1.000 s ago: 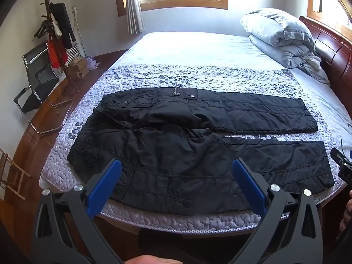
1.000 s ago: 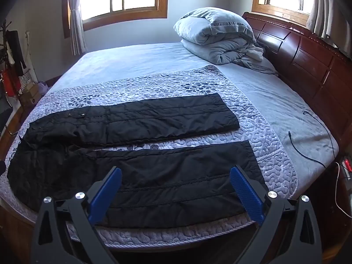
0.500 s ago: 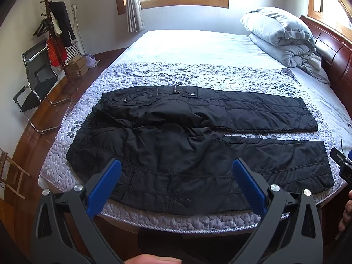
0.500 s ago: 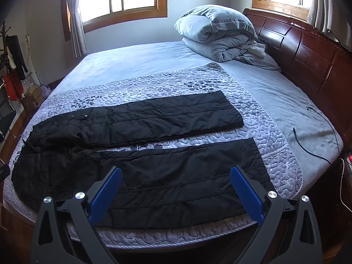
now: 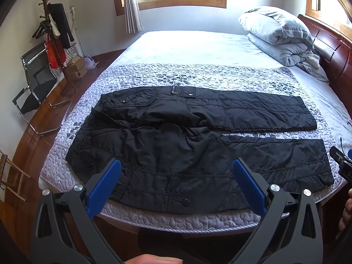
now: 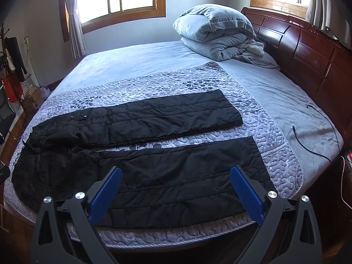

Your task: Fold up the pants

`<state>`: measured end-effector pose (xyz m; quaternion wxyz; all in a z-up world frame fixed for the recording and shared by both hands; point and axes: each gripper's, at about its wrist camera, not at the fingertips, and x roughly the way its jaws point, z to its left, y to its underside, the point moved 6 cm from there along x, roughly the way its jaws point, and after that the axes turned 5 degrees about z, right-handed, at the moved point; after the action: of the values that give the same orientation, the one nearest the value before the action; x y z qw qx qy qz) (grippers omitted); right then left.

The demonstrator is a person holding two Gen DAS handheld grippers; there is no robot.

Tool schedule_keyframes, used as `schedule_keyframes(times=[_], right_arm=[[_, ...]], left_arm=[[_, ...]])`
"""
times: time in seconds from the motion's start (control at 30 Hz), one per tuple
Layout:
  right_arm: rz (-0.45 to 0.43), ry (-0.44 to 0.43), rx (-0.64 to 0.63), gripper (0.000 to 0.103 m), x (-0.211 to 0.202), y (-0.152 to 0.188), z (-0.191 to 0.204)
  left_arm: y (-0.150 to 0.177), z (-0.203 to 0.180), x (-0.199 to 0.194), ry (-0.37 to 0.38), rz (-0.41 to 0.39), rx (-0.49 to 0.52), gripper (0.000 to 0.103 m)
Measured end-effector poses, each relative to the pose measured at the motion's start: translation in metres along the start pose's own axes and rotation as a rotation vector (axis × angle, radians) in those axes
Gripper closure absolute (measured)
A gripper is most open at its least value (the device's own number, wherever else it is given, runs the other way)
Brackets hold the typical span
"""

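Matt black quilted pants on pebbled cloth bedspread, glossy wood headboard.

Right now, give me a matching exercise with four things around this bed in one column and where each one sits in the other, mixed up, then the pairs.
Things
1. black pants
2. folded grey duvet
3. black cable
4. coat stand

Places
A. on the floor by the wall, left of the bed
B. by the headboard, at the bed's far right
C. spread flat on the patterned quilt, legs apart
D. on the plain sheet near the bed's right edge

Pairs: 1-C, 2-B, 3-D, 4-A
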<state>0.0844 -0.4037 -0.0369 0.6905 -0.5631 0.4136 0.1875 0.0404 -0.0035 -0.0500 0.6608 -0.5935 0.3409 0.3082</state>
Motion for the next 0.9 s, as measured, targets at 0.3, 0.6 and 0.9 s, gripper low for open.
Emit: schedule_keyframes(times=[0.3,0.6,0.9], right_arm=[[0.002,0.001,0.002,0.003,0.0003,0.0005,-0.0009],[0.006,0.002,0.002,0.003,0.0014,0.0001,-0.0014],[0.011,0.001,0.002,0.003,0.0037,0.0003,-0.002]], left_arm=[[-0.0015,-0.0006,0.0017,-0.001,0.005,-0.002,0.002],[-0.001,-0.0005,0.002,-0.003,0.004,-0.002,0.002],[-0.0003,-0.0014,0.0038,0.001,0.005,0.001,0.002]])
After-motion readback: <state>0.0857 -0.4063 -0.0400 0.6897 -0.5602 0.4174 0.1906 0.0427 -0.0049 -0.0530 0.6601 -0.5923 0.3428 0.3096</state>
